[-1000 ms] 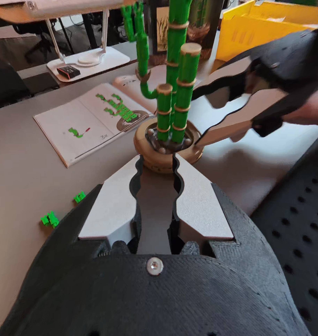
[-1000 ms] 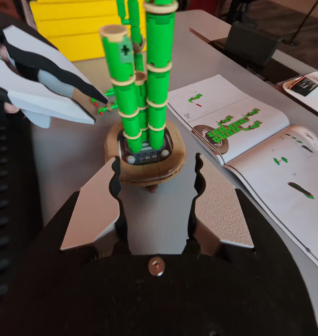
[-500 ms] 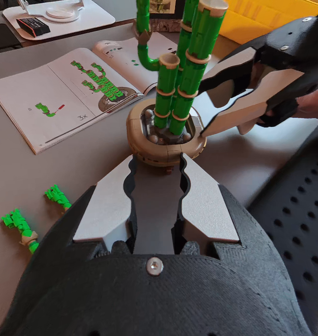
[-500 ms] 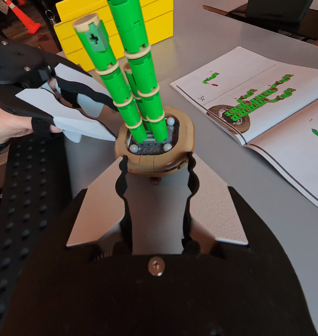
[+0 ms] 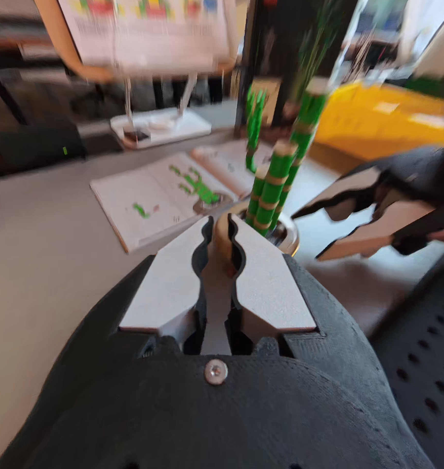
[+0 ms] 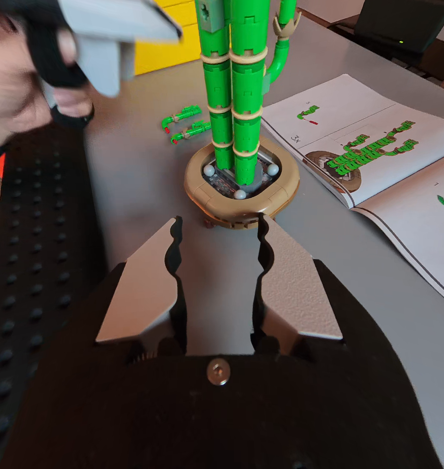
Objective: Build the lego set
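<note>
The lego bamboo (image 6: 231,101) has green stalks with tan rings and stands upright in a tan pot (image 6: 241,205) on the grey table. My right gripper (image 6: 219,218) is open and empty, its tips at the pot's near rim. Two small green branch pieces (image 6: 182,115) lie on the table behind the pot. My left gripper (image 5: 219,219) is nearly shut with a narrow gap and holds nothing. In the right wrist view it (image 6: 129,38) is blurred and raised, up and left of the stalks. The left wrist view is blurred and shows the bamboo (image 5: 274,187) and the right gripper (image 5: 304,237) beside the pot (image 5: 289,236).
An open instruction booklet (image 6: 368,121) lies right of the pot; it also shows in the left wrist view (image 5: 152,198). A yellow bin (image 6: 165,50) stands behind. A black perforated mat (image 6: 38,228) runs along the table's left side. A white stand base (image 5: 160,127) sits farther back. Some 12 centimeters of space lies between my two pairs of fingers.
My left gripper has lifted away from the pot and its fingers have closed to a narrow gap. My right gripper has stayed open at the pot's rim, and the stalks now stand more upright.
</note>
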`<state>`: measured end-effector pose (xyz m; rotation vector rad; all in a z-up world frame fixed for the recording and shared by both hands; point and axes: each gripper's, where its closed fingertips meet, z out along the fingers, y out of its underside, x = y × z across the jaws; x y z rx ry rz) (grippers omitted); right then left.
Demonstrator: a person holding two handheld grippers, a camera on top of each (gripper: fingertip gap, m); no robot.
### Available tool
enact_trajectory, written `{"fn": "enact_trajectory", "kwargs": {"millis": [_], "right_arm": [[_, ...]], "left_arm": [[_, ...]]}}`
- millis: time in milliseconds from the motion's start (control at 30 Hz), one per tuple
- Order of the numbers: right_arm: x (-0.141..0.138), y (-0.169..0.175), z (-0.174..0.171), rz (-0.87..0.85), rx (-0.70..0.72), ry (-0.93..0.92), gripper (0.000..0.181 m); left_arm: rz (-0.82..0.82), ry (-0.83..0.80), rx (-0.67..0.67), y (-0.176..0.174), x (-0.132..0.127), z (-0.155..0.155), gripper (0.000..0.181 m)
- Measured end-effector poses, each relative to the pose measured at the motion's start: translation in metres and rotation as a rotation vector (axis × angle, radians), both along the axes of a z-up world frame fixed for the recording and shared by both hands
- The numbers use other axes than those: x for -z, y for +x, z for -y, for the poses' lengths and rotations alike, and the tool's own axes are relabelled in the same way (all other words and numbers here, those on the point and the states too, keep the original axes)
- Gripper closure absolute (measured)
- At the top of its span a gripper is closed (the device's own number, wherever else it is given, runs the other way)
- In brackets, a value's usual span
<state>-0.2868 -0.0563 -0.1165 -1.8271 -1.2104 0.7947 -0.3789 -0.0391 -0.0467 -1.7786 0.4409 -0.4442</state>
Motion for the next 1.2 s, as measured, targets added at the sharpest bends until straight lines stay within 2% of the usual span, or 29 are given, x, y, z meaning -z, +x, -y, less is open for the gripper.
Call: {"fn": "enact_trajectory", "kwargs": {"millis": [33, 133, 200, 333, 500, 967, 1200], "right_arm": [[0.0, -0.001, 0.0, -0.002, -0.002, -0.005, 0.121], [0.0, 0.002, 0.0, 0.013, -0.014, -0.002, 0.127], [-0.003, 0.005, -0.005, -0.003, 0.007, 0.006, 0.127], [-0.005, 0.008, -0.009, -0.031, 0.025, -0.013, 0.128], [-0.003, 0.009, -0.011, -0.015, 0.026, 0.006, 0.128], [0.006, 0.009, -0.01, 0.029, 0.018, 0.004, 0.128], [0.012, 0.009, -0.009, 0.059, 0.012, 0.003, 0.127]], "left_arm": [[0.043, 0.074, 0.034, 0.003, -0.022, 0.005, 0.181], [0.148, 0.185, 0.129, 0.016, -0.073, 0.013, 0.181], [0.154, 0.14, 0.198, 0.028, -0.082, 0.01, 0.181], [0.05, 0.035, 0.268, 0.046, -0.066, -0.001, 0.181], [-0.023, 0.021, 0.276, 0.055, -0.049, -0.005, 0.181], [-0.137, 0.032, 0.257, 0.057, -0.038, -0.007, 0.181], [-0.129, 0.031, 0.261, 0.058, -0.037, -0.005, 0.181]]}}
